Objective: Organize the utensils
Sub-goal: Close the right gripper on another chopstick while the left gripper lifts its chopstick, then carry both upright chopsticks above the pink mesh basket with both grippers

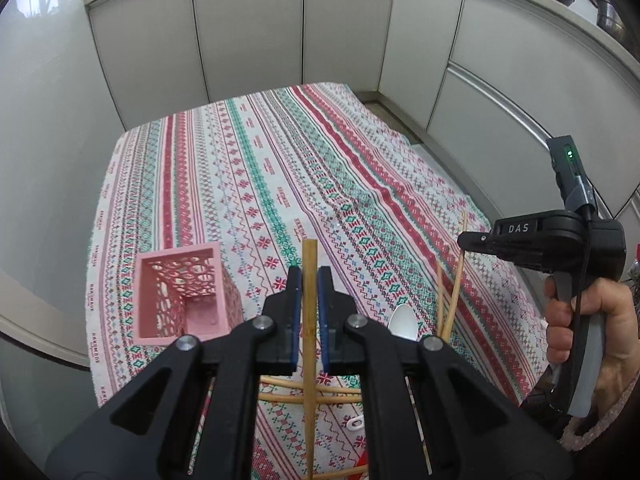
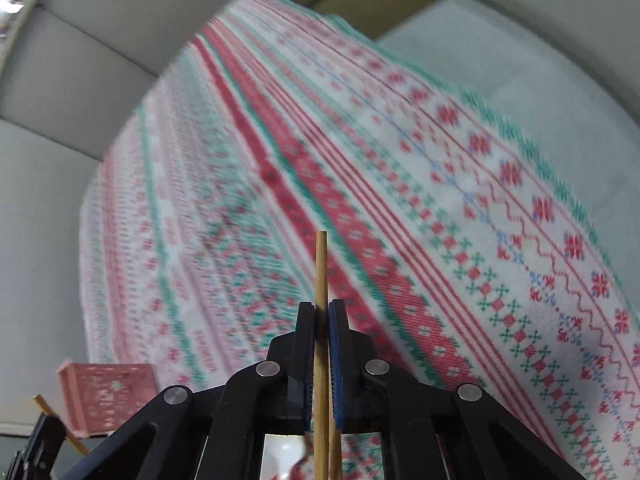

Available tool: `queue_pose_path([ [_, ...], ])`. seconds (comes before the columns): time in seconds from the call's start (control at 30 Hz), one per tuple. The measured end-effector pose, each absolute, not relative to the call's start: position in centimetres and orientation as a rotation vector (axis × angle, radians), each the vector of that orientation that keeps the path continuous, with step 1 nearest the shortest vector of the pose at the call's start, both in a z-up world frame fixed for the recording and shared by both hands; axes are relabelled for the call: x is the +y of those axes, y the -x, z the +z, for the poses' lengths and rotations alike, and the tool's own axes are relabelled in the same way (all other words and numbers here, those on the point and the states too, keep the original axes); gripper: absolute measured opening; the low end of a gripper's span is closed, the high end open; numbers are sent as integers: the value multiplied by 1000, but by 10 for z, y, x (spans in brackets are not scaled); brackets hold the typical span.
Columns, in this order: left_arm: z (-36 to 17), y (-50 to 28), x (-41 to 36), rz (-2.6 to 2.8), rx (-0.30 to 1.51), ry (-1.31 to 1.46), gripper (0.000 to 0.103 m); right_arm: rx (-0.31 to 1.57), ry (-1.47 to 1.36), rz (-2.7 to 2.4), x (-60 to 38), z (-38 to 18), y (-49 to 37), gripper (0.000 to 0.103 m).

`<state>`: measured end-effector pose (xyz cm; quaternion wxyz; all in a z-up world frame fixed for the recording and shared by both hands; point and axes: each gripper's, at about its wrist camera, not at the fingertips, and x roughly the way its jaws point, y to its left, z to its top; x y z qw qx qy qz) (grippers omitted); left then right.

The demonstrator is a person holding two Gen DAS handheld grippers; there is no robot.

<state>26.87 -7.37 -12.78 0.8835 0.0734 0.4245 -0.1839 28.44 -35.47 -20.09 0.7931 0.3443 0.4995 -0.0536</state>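
Observation:
My left gripper [image 1: 309,280] is shut on a wooden chopstick [image 1: 309,264] that stands up between its pads, just right of a pink perforated holder [image 1: 184,292], which looks empty inside. My right gripper [image 2: 322,314] is shut on another chopstick [image 2: 321,264], held above the tablecloth; it also shows at the right of the left wrist view [image 1: 466,240]. Several more chopsticks [image 1: 296,394] and a white spoon [image 1: 404,324] lie on the cloth near me. The holder appears blurred at lower left in the right wrist view [image 2: 106,396].
A striped red, green and white tablecloth [image 1: 280,184] covers the table. Grey cabinet doors [image 1: 248,32] stand behind and along the right. A small white clip-like thing [image 1: 354,424] lies near the front edge.

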Motion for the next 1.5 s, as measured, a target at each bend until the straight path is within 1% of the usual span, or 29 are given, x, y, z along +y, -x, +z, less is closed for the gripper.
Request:
queue_pose_path([
  [0.23,-101,-255,-56,-380,806,-104,8,932,-695,-45,-345,-149,-264,5],
  [0.43,-70,-247,-39,-389,710,-28,8,778,-587,-11,-328,-95,-243,5],
  [0.7,-26,-235,-11,-346,540,50,8,611,-521,56,-307,-43,-221,5],
  [0.93,-14,-243,14,-254,468,88,8,538,-522,119,-285,-22,-224,5],
  [1.17,-14,-245,36,-211,482,122,8,499,-525,193,-256,-15,-237,5],
  [1.33,-7,-233,46,-214,453,145,8,476,-524,227,-238,-13,-243,5],
  [1.5,-19,-241,41,-206,478,105,8,439,-509,261,-220,-12,-249,5],
])
